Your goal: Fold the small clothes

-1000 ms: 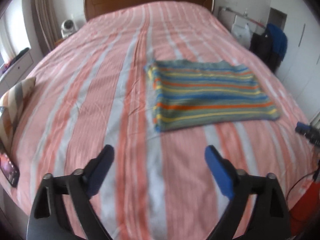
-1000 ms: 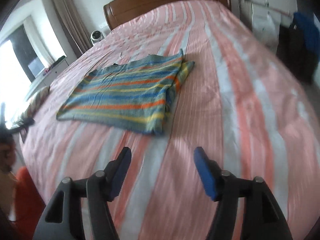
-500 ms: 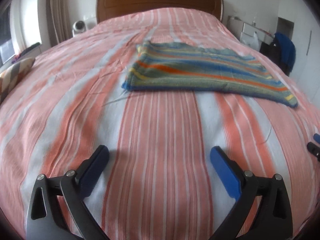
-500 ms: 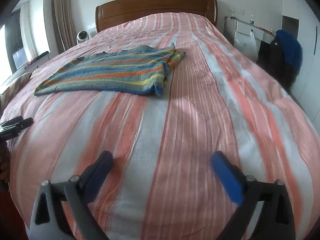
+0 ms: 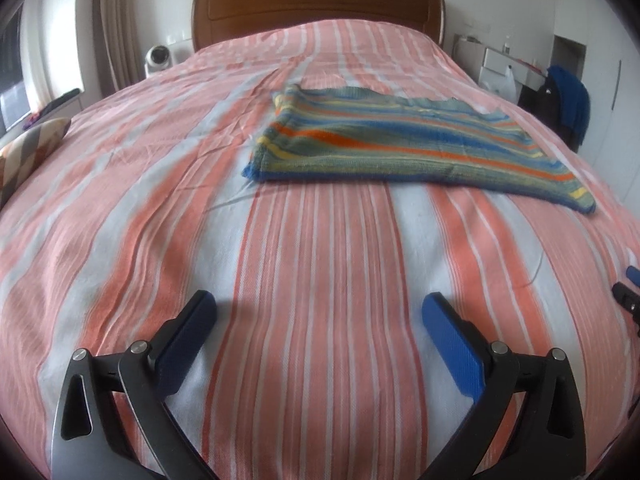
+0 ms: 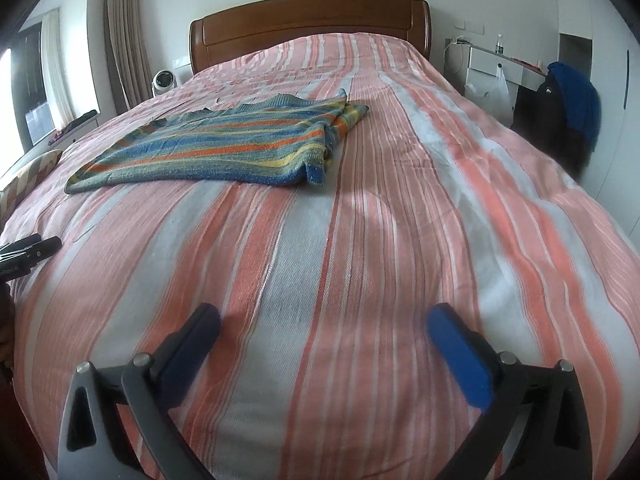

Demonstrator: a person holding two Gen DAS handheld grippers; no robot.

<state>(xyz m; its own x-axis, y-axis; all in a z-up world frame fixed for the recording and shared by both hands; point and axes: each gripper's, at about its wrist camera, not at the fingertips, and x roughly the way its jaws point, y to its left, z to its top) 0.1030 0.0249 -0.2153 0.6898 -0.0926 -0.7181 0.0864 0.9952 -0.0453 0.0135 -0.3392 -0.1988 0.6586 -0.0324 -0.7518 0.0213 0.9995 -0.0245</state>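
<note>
Left wrist view first: my left gripper [image 5: 319, 312] has its two blue pads spread wide, and nothing is between them, only the striped bed cover [image 5: 312, 264] below. The pads [image 5: 452, 344] are low over the cover and hold nothing. My right gripper [image 6: 323, 322] is the same in its own view: the pads stand far apart, released, with only the bare cover under them.

Further out, the folded striped garment [image 5: 400, 148] lies flat on the cover, well apart from both grippers. From the left wrist it is ahead and a little to the right; from the right wrist the same garment [image 6: 224, 148] is ahead and to the left. It has bands of blue, orange, yellow and grey-green, and its near right corner shows doubled layers. The tip of the other gripper shows at the edge of each view, also apart from the garment.

Beyond the garment stands the wooden headboard [image 6: 312, 28]. A patterned cushion [image 5: 28, 148] is at the left edge of the bed, a small white fan [image 6: 163, 80] is beside the headboard, and a blue cloth [image 6: 576, 96] hangs at the right of the room.
</note>
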